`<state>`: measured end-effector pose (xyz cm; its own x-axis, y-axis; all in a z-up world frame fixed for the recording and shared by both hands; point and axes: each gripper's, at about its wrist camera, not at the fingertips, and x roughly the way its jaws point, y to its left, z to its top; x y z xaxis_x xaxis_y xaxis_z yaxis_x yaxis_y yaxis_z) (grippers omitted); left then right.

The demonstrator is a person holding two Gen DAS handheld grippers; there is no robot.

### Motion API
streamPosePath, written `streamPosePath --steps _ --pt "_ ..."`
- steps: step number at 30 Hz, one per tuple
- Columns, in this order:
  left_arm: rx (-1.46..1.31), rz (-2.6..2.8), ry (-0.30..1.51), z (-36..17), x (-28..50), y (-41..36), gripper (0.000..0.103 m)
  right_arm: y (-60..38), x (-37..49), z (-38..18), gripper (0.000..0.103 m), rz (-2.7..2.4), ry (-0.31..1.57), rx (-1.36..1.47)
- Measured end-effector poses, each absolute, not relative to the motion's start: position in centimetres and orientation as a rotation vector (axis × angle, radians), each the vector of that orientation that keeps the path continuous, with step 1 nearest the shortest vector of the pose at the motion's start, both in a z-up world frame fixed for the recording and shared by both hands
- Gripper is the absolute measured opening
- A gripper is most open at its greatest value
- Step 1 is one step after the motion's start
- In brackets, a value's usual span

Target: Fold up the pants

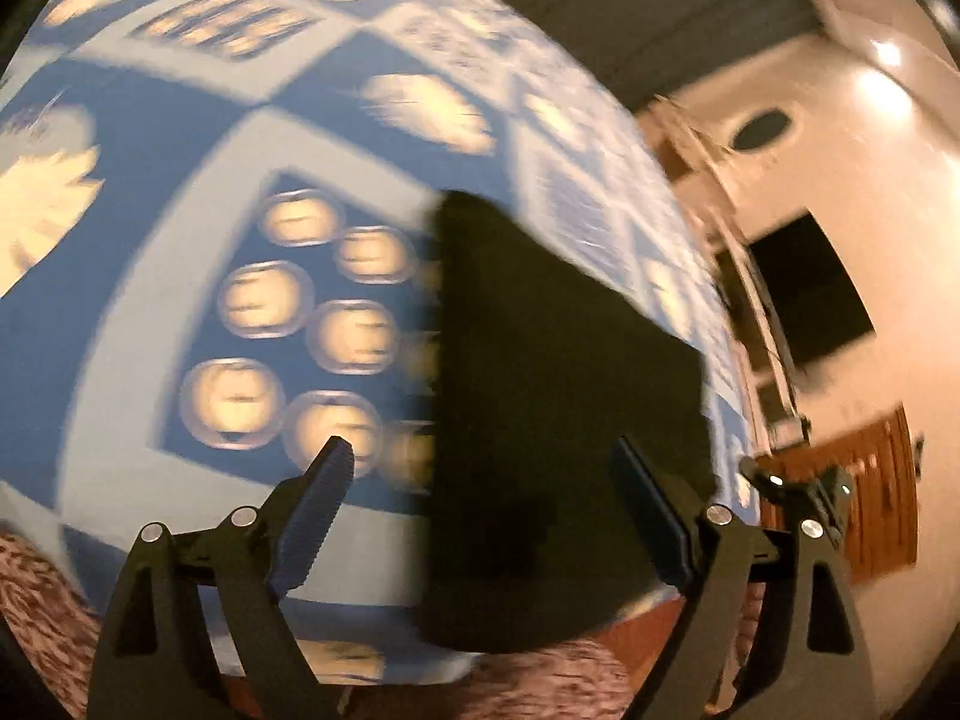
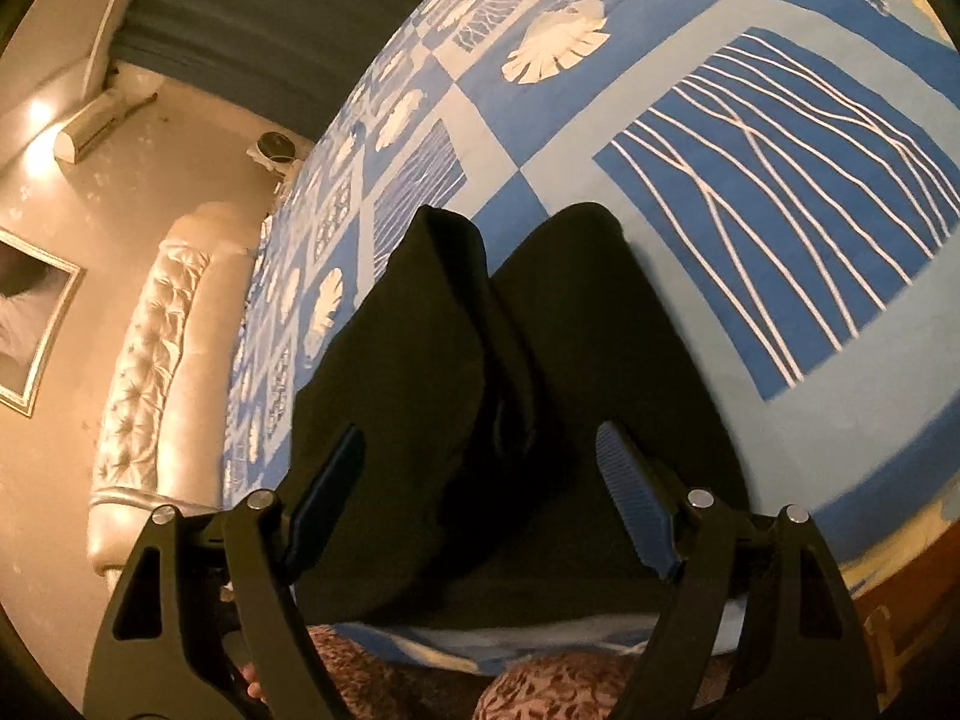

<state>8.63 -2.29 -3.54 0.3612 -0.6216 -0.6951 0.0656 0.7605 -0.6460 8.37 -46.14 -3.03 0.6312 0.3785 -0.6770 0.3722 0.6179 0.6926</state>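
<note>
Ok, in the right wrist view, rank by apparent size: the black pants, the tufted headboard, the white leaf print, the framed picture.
1. black pants
2. tufted headboard
3. framed picture, cut off by the frame edge, and white leaf print: look alike, unranked.

A home bedroom is shown: a bed spread with a blue patterned sheet, a tufted headboard at its edge, and a framed picture hung nearby.

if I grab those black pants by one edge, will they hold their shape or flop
The black pants will probably flop: soft rounded folds suggest limp cloth. They may drag rather than slide on the bedsheet. Likely light, since they lie flat without denting it.
</note>
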Motion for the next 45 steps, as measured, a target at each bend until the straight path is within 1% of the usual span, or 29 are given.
streamPosePath --steps 1,3,4,5,6,7,8,12,13,17,21,24,35,41,43,45 --pt "-0.599 -0.460 1.146 -4.4 8.9 -1.4 0.086 -45.9 8.8 -3.2 0.079 0.007 0.931 0.936" --pt "-0.657 -0.447 1.176 -5.8 9.3 -0.2 0.086 -45.4 9.7 -3.4 0.073 0.002 0.952 0.896" --pt "-0.684 -0.460 1.172 -6.2 9.3 0.2 0.086 -45.2 9.9 -3.4 0.063 -0.005 0.963 0.875" --pt "-0.707 -0.470 1.164 -6.4 9.3 0.4 0.086 -45.0 10.1 -3.5 0.050 -0.018 0.980 0.848" --pt "-0.713 -0.471 1.161 -6.4 9.3 0.4 0.086 -44.9 10.2 -3.5 0.042 -0.025 0.993 0.830" --pt "-0.714 -0.473 1.158 -6.4 9.2 0.3 0.087 -44.8 10.3 -3.7 0.031 -0.016 1.001 0.830" --pt "-0.712 -0.476 1.155 -6.4 9.1 0.1 0.089 -44.7 10.4 -3.8 0.024 -0.005 1.009 0.840" --pt "-0.707 -0.493 1.122 -6.8 8.7 0.3 0.092 -44.4 10.2 -3.8 0.016 0.012 1.013 0.854" --pt "-0.713 -0.500 1.114 -7.0 8.6 0.5 0.092 -44.4 10.2 -3.6 0.013 0.015 1.006 0.855" --pt "-0.726 -0.529 1.100 -7.3 8.7 0.6 0.093 -44.9 9.7 -2.0 0.012 0.054 0.944 0.892" --pt "-0.763 -0.545 1.109 -7.5 8.9 1.0 0.093 -45.6 8.2 0.4 0.011 0.071 0.897 0.857" --pt "-0.782 -0.551 1.120 -7.4 8.9 1.3 0.093 -46.5 7.1 0.9 0.011 0.045 0.898 0.814" --pt "-0.755 -0.583 1.130 -6.9 8.1 0.5 0.093 -49.4 4.4 -3.5 0.011 -0.037 0.963 0.860" --pt "-0.832 -0.648 1.165 -7.0 7.4 -0.7 0.093 -49.9 3.9 -3.8 0.012 -0.017 0.960 0.904" --pt "-0.841 -0.674 1.171 -7.0 7.2 -1.2 0.093 -50.1 3.6 -3.6 0.014 -0.017 0.956 0.915" --pt "-0.846 -0.690 1.189 -7.1 7.1 -1.8 0.093 -50.6 3.1 -3.3 0.020 -0.021 0.953 0.933"
